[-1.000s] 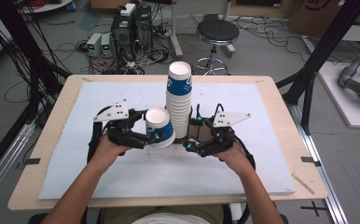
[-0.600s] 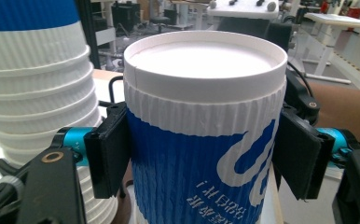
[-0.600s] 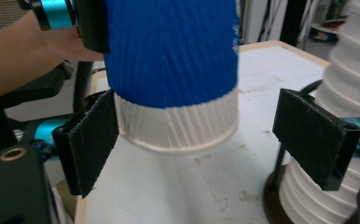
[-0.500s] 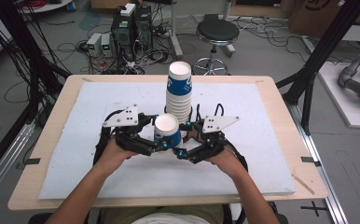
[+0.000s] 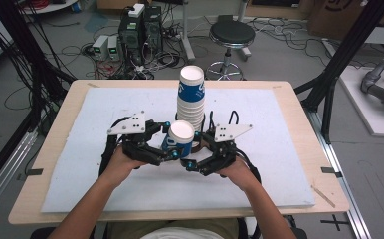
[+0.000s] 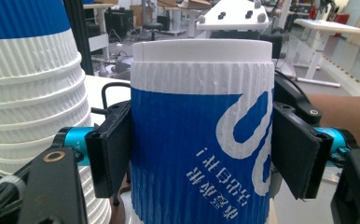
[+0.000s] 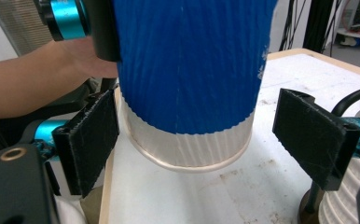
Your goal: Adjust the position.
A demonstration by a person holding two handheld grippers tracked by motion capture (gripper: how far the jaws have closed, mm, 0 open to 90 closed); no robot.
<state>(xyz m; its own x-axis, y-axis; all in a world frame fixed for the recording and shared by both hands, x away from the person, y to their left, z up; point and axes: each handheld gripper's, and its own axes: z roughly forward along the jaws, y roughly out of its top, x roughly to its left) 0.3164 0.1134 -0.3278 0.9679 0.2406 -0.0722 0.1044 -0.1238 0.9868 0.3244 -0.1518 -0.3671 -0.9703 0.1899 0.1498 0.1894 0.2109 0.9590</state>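
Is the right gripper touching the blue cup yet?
Apart. In the right gripper view, the right gripper has a gap showing beside each pad around the blue cup.

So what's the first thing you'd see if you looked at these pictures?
Probably the tall stack of blue-and-white paper cups standing upside down in the middle of the table. Right in front of it, the left gripper squeezes one single cup, also upside down and lifted off the white mat. The right gripper waits beside it, jaws open around its rim.
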